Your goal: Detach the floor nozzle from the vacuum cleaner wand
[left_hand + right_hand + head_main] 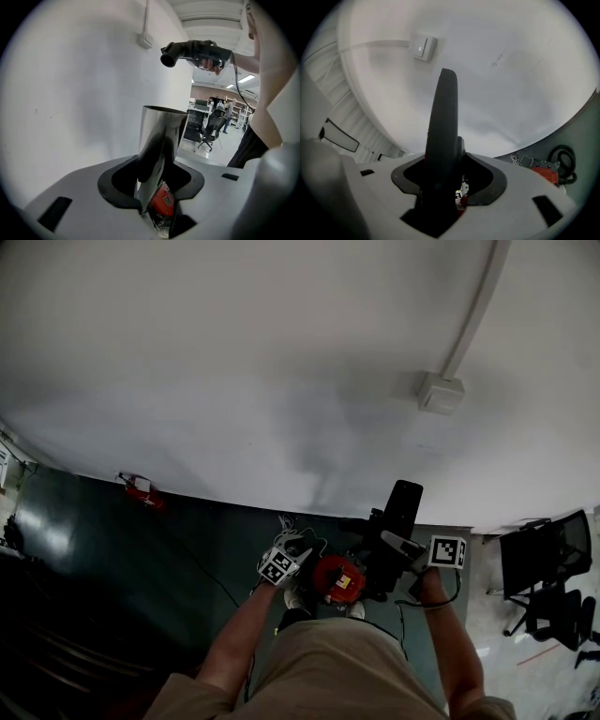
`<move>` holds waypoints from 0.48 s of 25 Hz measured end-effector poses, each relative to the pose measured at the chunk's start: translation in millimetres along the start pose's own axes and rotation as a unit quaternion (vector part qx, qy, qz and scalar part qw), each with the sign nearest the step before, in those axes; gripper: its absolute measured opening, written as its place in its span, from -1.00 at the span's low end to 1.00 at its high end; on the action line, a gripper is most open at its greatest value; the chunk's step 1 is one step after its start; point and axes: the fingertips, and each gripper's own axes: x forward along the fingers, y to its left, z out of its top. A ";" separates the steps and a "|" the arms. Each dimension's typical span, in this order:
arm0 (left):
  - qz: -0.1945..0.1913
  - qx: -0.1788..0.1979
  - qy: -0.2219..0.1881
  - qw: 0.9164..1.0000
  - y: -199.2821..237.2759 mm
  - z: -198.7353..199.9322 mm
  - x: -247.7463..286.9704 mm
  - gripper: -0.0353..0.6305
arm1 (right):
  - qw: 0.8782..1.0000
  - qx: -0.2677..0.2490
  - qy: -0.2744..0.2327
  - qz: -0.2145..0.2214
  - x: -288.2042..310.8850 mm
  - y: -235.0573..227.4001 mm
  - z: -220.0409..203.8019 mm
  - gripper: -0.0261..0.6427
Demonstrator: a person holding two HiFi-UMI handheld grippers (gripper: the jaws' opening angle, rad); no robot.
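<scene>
The left tool (284, 559) is clenched on the silver wand (161, 131). The right tool (405, 545) grasps the black floor nozzle (403, 502), apart from the wand's open end.

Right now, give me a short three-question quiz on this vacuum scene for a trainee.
1. True or false: the left tongs are shut on the metal wand.
2. What do the right tongs hold? A) a black vacuum part B) a red cloth C) nothing
3. Is the black vacuum part joined to the metal wand or apart from it?
Key: 1 true; 2 A; 3 apart.
</scene>
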 end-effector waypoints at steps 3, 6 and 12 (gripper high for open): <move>-0.001 -0.015 -0.006 1.000 -1.8 8.4 1.3 -0.44 | 0.999 0.017 0.003 0.032 8.9 7.9 -13.3 -0.23; -0.006 -0.024 -0.016 1.000 -6.2 20.9 6.3 -0.44 | 0.998 0.038 0.005 0.041 12.6 4.0 -21.1 -0.23; -0.021 -0.020 -0.004 1.000 -10.6 27.5 18.2 -0.44 | 0.999 0.045 0.002 0.015 8.6 -8.4 -24.0 -0.23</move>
